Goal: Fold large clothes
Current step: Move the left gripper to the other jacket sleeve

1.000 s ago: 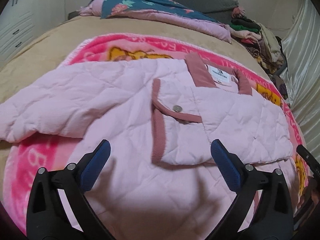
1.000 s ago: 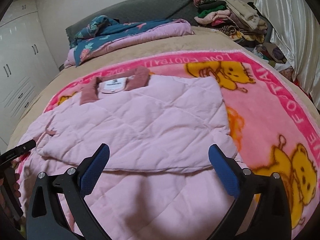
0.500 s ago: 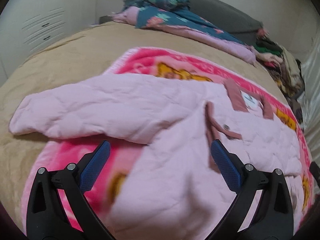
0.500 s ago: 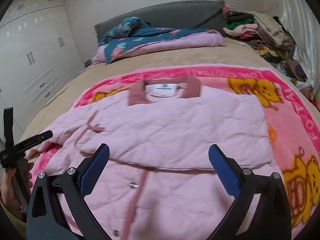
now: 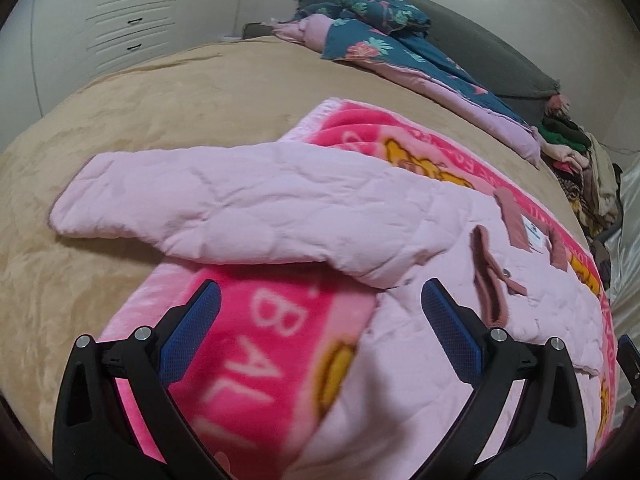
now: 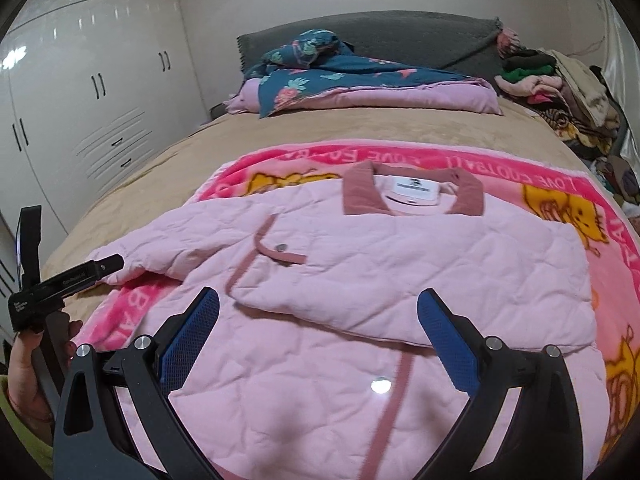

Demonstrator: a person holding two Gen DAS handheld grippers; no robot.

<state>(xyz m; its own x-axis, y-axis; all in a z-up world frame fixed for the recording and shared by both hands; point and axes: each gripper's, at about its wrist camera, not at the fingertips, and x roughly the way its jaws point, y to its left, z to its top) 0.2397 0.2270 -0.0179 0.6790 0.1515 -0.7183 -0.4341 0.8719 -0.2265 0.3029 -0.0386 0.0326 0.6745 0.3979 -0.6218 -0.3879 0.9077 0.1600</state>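
Note:
A pale pink quilted jacket (image 6: 400, 272) with dusty-rose trim lies on a bright pink cartoon blanket (image 6: 560, 200) on the bed. Its right side is folded over the front. Its left sleeve (image 5: 224, 208) stretches out to the left, onto the tan bedspread. My left gripper (image 5: 320, 320) is open and empty, above the blanket just below that sleeve. My right gripper (image 6: 318, 332) is open and empty, above the jacket's lower front. The left gripper also shows at the left edge of the right wrist view (image 6: 64, 280).
A tan bedspread (image 5: 160, 100) covers the bed. A folded floral quilt (image 6: 360, 84) lies at the grey headboard. A pile of clothes (image 6: 560, 88) sits at the far right. White wardrobes (image 6: 80, 100) stand on the left.
My left gripper has swung left, from the jacket's front to the outstretched sleeve. My right gripper has turned left toward the jacket's middle. Both stayed open.

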